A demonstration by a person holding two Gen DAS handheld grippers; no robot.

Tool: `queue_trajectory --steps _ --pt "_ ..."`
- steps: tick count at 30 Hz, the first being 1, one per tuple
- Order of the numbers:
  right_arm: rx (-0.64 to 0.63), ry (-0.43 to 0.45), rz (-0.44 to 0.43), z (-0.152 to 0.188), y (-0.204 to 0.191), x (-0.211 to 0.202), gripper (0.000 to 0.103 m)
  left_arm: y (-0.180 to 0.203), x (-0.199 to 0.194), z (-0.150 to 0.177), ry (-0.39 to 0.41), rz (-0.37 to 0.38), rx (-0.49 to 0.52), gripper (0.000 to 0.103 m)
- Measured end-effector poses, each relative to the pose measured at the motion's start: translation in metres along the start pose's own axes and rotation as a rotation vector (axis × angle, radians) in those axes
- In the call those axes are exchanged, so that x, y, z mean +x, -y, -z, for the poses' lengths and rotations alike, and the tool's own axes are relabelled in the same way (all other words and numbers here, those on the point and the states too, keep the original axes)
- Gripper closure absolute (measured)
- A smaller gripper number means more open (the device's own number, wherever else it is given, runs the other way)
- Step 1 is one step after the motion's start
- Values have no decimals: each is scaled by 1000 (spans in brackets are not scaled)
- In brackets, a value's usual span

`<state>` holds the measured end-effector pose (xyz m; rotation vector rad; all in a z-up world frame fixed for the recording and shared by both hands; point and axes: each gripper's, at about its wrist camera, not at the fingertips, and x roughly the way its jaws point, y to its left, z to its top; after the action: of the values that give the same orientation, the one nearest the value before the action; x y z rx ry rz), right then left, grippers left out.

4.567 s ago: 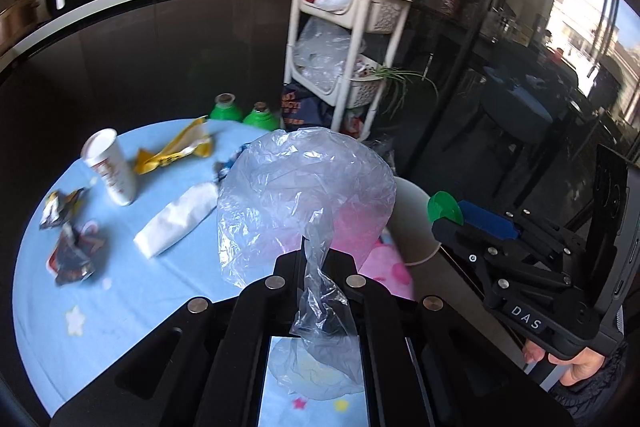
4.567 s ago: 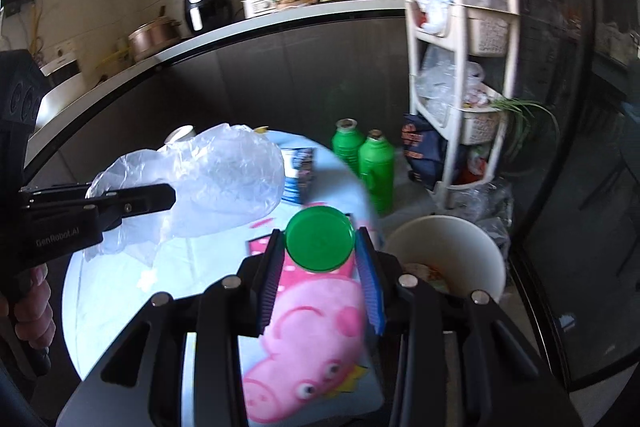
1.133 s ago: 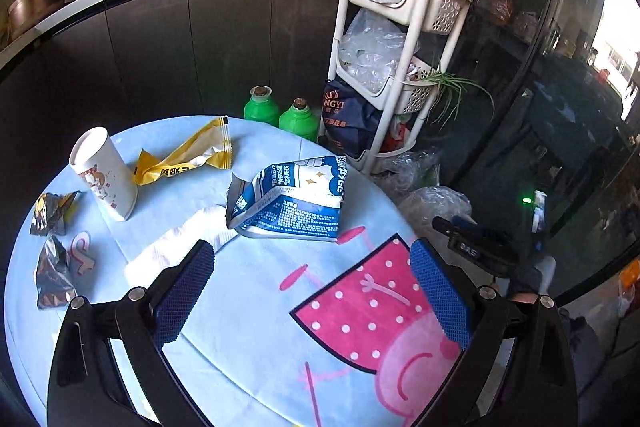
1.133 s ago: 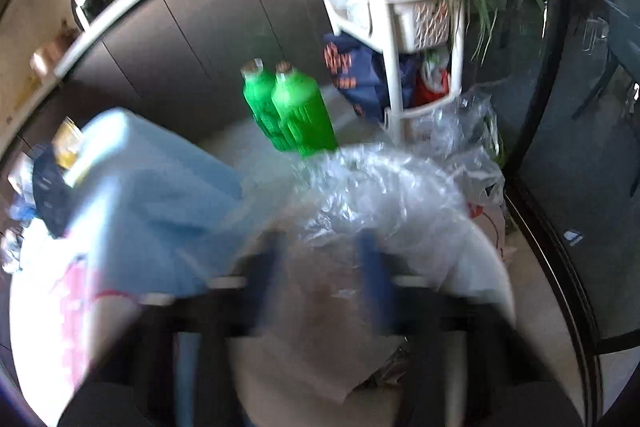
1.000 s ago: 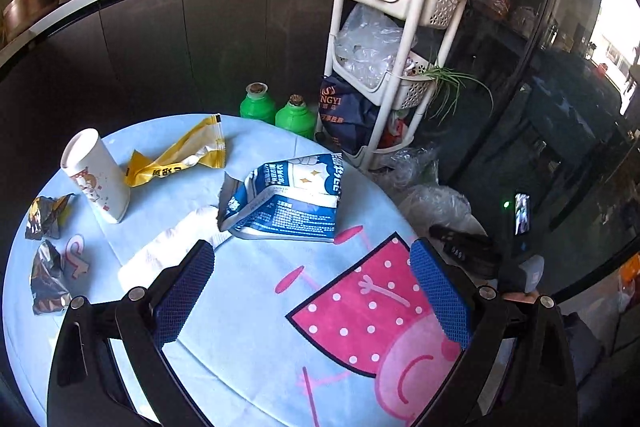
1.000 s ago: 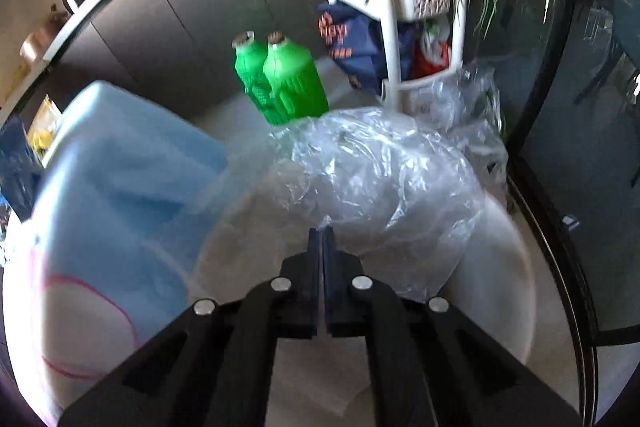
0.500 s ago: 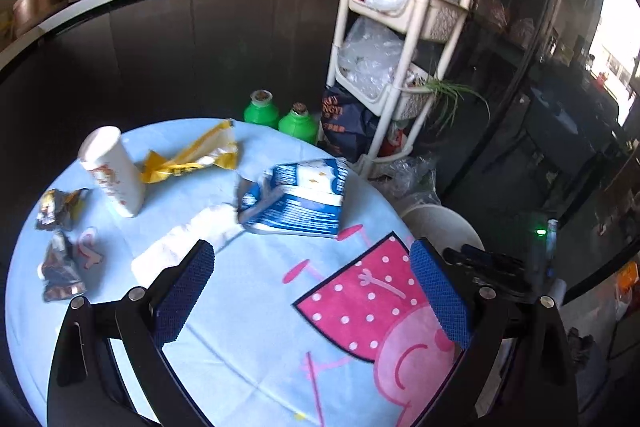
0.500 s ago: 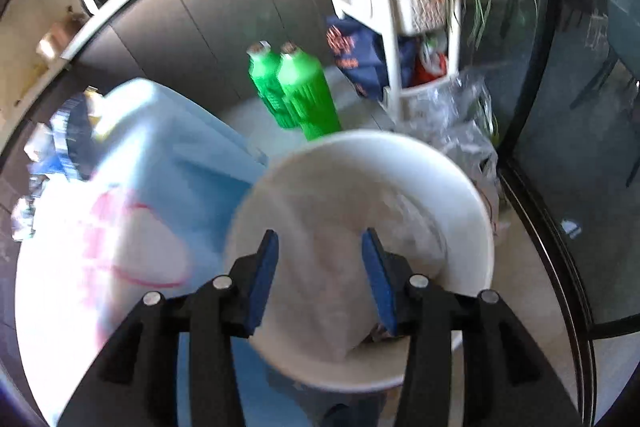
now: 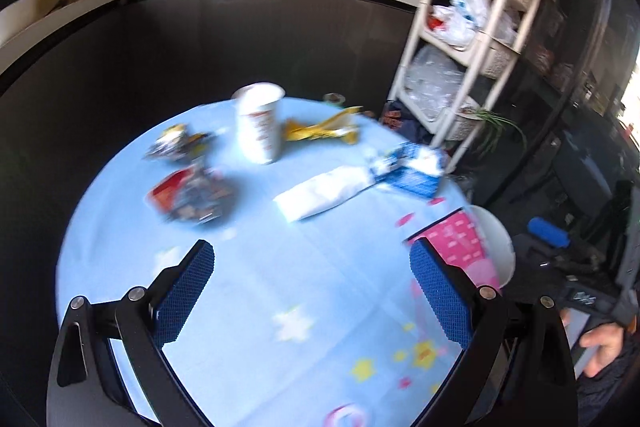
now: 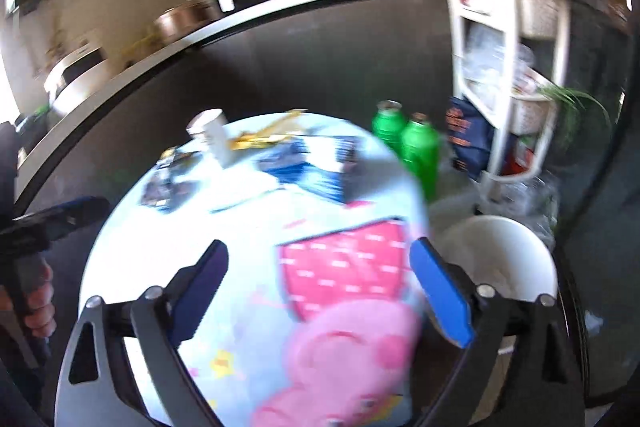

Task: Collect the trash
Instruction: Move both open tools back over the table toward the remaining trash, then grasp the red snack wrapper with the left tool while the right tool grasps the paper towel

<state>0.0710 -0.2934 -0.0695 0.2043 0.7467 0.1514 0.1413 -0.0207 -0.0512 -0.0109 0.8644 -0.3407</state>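
Trash lies on the round table with its blue cartoon cloth: a white paper cup, a yellow wrapper, a white wrapper, a blue and white bag and crumpled foil wrappers. The white trash bin stands on the floor at the table's right edge. My left gripper is open and empty above the near side of the table. My right gripper is open and empty over the table's right part, left of the bin. Both views are blurred.
Two green bottles stand on the floor behind the table. A white shelf rack with bags stands at the right. A dark counter with appliances runs along the back. Glass doors are at the far right.
My right gripper has lifted from over the bin and swung left above the table, jaws wider. My left gripper has swung left, bringing the cup and foil wrappers toward the middle.
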Motion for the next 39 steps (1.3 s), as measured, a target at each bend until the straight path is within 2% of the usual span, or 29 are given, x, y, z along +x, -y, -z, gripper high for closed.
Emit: queue_trajectory --steps 3,8,12,16,18,20,26,30,33,35,37,39 --pt "-51 -24 -34 -8 -33 16 9 -35 -7 11 -23 -20 -51 8" --pt "-107 -54 -26 -19 -67 44 9 -84 -9 17 -32 -20 -97 9" --pt "-120 -73 -22 -31 -82 69 10 -105 -4 11 -21 -26 -87 8" --pt "-120 -97 -48 -39 -92 93 17 -117 17 -6 -19 -23 -55 10" --pt "-124 -109 -62 -39 -98 103 18 -116 31 -16 -33 -14 -39 14" --pt "-136 -140 -71 -39 -106 118 22 -116 48 -24 -57 13 -20 22" --pt "-141 -193 -80 -35 -116 148 25 -114 90 -40 -87 0 14 28" --pt "-128 -207 -21 -36 -124 172 25 -115 107 -43 -114 21 3 40" --pt "-129 -217 40 -36 -130 191 25 -117 112 -43 -124 34 -3 52" --pt "-159 -222 76 -36 -137 203 26 -119 114 -42 -135 48 -6 64" --pt "-195 -226 97 -34 -145 213 27 -121 115 -41 -138 65 -10 68" --pt "-233 -227 124 -32 -153 223 27 -123 115 -40 -142 64 -7 68"
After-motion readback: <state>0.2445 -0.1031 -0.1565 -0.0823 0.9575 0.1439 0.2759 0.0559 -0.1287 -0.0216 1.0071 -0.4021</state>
